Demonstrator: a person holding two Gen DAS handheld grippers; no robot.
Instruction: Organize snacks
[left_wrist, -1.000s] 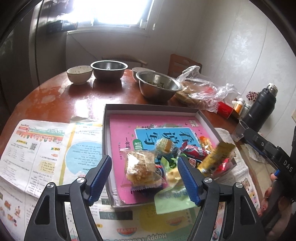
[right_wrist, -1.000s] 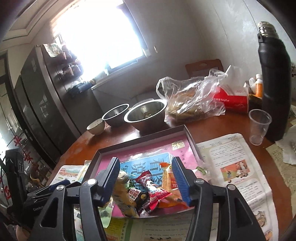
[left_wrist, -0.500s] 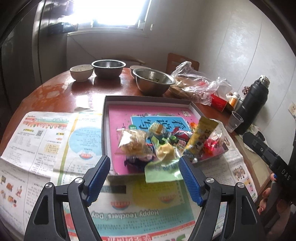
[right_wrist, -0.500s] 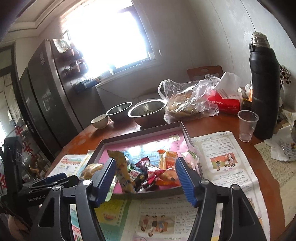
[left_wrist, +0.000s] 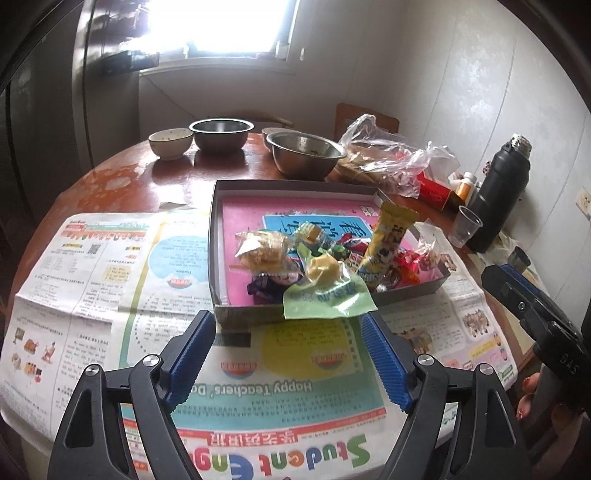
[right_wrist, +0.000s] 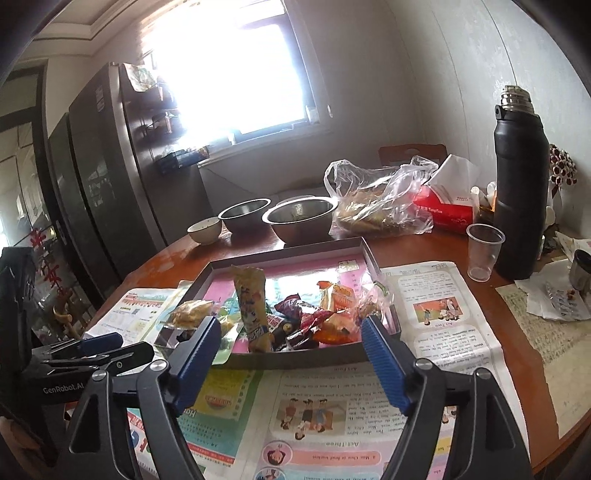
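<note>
**A:** Starting from the biggest thing: the round wooden table (left_wrist: 122, 177) carries it all; newspaper (left_wrist: 92, 266) is spread over its near half, I'd guess to keep the wood clean while the sorting goes on.

**B:** And the shallow box (right_wrist: 291, 251) sits on that paper, pink-lined; why there?

**A:** It serves as the collecting tray, I'd say; it lies within reach of both hands, with the steel bowls (right_wrist: 299, 218) and the black flask (right_wrist: 521, 192) pushed to the far side, well apart from the work.

**B:** The snacks (left_wrist: 317, 258) themselves?

**A:** Heaped in the box's near corner; a yellow packet (left_wrist: 388, 236) leans upright against the pile, and a green wrapper (left_wrist: 328, 299) droops over the near wall, half out; the rest looks gathered but unsorted.

**B:** So the claws hold nothing?

**A:** Nothing; the left gripper (left_wrist: 288, 350) has just been opening, its jaws spread wide over the newspaper short of the box, with only paper showing between them; the right gripper (right_wrist: 291, 354) likewise has just been opening and stands spread, empty, just short of the box's near wall.

**B:** Next risk?

**A:** That overhanging green wrapper; a careless nudge could tip it out.
</note>
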